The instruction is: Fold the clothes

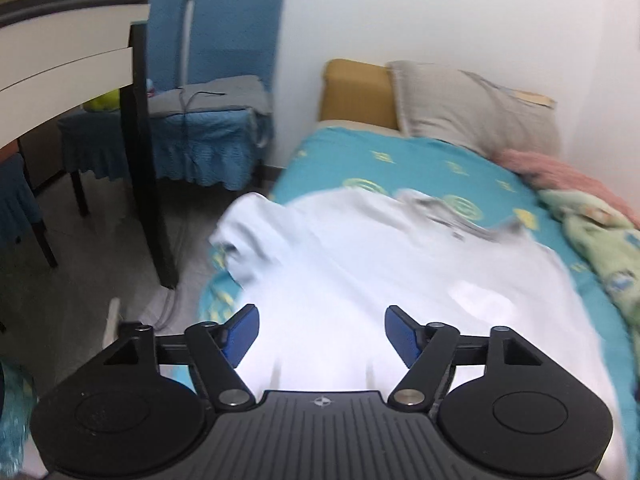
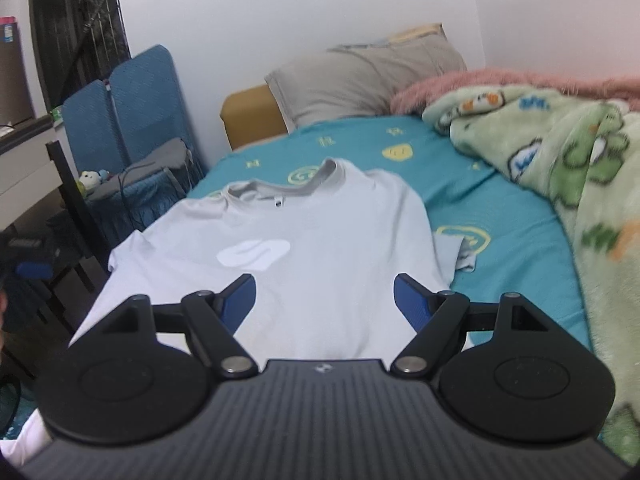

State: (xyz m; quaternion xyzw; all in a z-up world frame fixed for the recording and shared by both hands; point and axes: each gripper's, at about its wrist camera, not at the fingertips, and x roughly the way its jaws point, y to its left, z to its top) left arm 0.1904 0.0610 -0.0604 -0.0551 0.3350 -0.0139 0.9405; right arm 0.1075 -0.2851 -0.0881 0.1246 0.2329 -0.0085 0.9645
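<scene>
A pale blue-white T-shirt (image 2: 304, 248) with a grey collar and a white chest logo lies spread flat on the teal bedsheet (image 2: 500, 208), collar toward the pillow. Its right sleeve is tucked partly under the body. In the left wrist view the shirt (image 1: 380, 264) is blurred, with its left sleeve hanging at the bed's edge. My left gripper (image 1: 322, 334) is open and empty above the shirt's lower part. My right gripper (image 2: 324, 302) is open and empty above the shirt's hem. The left gripper (image 2: 30, 268) also shows at the far left of the right wrist view.
A green patterned blanket (image 2: 560, 168) and a pink one (image 2: 500, 84) are piled along the bed's right side. A grey pillow (image 2: 360, 76) leans at the head. Blue-covered chairs (image 1: 216, 80) and a dark-legged table (image 1: 136, 128) stand left of the bed.
</scene>
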